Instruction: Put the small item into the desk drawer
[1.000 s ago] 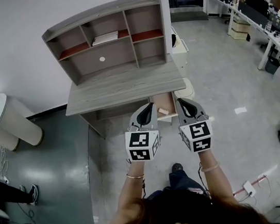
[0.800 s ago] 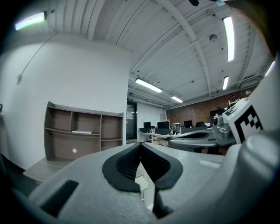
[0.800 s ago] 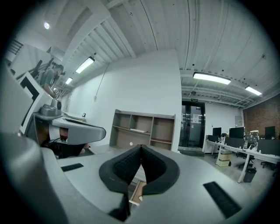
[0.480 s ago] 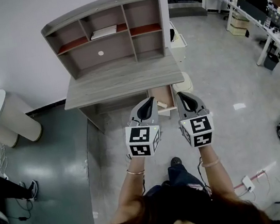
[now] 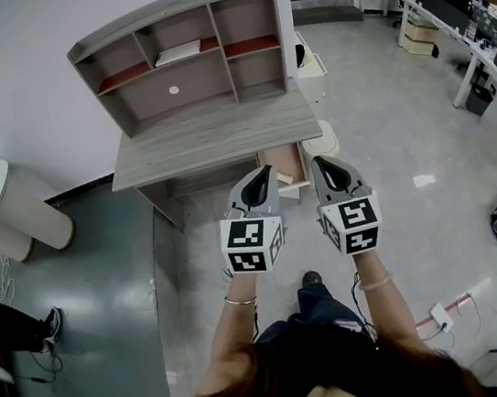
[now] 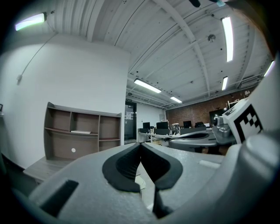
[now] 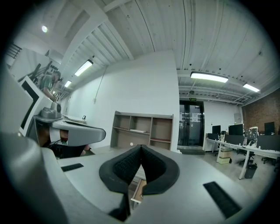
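My left gripper [image 5: 263, 173] and right gripper [image 5: 319, 163] are both closed and empty; the pale item [image 5: 286, 179] lies in the open drawer [image 5: 288, 155], looking light and stiff, best pinched across its middle

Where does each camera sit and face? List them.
Head view: on the head, steeply down at desk, open drawer; shows forearms, left hand-held gripper, right hand-held gripper.
Left gripper view: behind its shut jaws, level at shelves.
Right gripper view: behind its shut jaws, level at shelves.
Shared: shelves, all three.
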The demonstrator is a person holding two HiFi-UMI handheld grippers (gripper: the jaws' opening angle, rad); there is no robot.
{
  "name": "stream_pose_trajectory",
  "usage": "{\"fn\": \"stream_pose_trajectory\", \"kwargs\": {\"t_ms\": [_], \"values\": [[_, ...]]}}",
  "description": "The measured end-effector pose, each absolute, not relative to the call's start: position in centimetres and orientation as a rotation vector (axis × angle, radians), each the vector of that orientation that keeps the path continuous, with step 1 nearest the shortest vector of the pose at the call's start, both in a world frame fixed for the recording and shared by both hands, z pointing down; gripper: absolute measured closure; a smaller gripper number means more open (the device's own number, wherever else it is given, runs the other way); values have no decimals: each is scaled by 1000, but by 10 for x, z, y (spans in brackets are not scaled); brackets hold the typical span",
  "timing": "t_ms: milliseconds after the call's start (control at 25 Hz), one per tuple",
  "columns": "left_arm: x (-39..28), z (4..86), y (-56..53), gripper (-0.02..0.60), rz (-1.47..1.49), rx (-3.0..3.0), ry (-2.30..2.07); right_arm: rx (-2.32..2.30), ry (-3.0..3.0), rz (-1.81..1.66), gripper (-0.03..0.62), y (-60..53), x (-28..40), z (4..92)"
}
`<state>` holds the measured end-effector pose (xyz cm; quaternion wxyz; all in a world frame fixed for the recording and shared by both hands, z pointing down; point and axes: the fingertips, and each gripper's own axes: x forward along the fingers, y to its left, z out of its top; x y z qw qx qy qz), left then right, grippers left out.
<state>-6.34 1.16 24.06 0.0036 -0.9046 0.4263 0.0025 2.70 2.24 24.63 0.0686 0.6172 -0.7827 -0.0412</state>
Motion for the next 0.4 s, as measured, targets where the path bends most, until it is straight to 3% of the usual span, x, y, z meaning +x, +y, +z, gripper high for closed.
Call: {"fn": "stream_pose_trajectory", "kwargs": {"t_ms": [400], "values": [[-57,240,18,566,13,-2841,1322,1874,-2348,-119,592,28,31,248]]}}
